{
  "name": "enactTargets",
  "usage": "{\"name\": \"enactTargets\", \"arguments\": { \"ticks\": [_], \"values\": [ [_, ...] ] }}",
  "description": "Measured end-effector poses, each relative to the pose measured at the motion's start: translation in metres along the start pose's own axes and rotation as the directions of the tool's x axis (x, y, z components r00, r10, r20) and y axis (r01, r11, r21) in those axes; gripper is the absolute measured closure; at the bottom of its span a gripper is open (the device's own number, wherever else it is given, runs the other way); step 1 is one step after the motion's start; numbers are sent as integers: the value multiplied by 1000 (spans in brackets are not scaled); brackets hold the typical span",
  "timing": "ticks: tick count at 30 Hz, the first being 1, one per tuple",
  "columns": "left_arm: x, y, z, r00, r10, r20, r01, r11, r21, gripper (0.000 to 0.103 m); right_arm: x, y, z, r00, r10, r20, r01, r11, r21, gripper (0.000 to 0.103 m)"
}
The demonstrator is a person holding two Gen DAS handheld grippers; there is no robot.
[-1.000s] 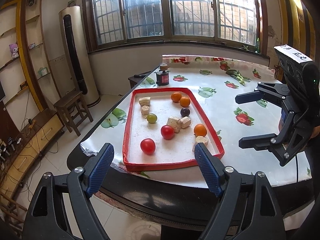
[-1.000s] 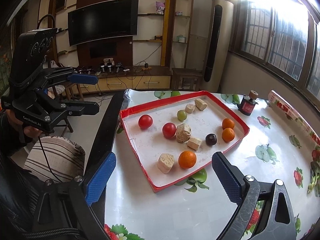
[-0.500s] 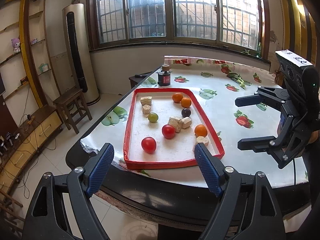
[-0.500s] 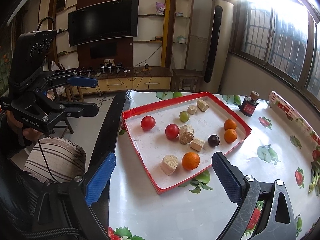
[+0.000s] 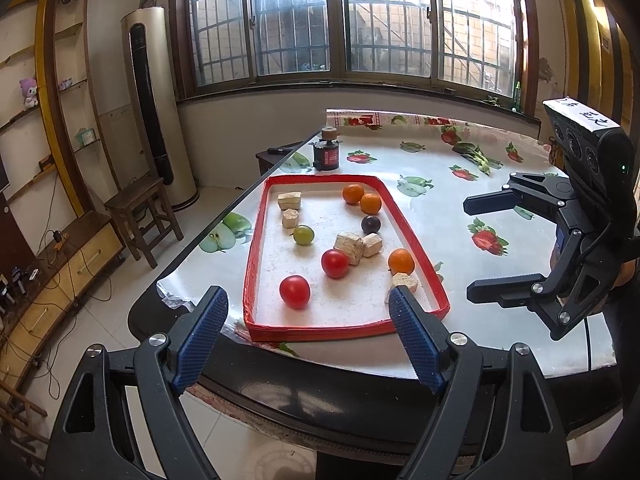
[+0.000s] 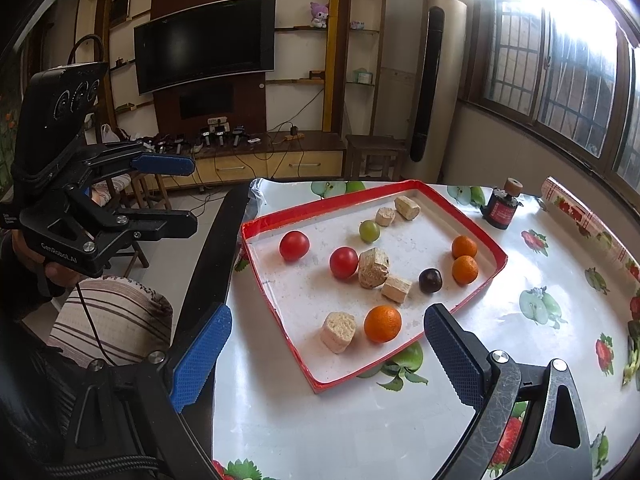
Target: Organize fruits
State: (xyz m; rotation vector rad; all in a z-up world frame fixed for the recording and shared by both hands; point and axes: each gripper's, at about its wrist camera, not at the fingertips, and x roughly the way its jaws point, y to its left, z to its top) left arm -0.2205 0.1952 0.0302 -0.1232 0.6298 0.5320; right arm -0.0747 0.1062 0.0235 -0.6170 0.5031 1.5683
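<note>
Red tray [image 5: 412,240] on table [image 5: 460,208]: tomatoes [image 5: 295,291], oranges [image 6: 382,323], grape [image 5: 303,235], plum [image 6: 430,280] scattered among beige blocks [image 6: 338,331]; left gripper [image 5: 308,336] and right gripper [image 6: 324,354] both spread, empty, short of tray; advisably take a free-standing fruit, centred, pinched gently.

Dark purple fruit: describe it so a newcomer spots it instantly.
Find the red-rimmed tray on the table. Inside it, beside the two paired oranges, sits the dark purple fruit. It is the tray's only near-black piece.
</note>
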Motion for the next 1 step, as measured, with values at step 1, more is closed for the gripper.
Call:
{"name": "enactTargets", "arguments": {
  "ticks": [1],
  "values": [
    [0,-1,2,1000,-4,-3,4,1000,0,20,0,0,0,1000,2,0,-2,1000,1,5]
  ]
}}
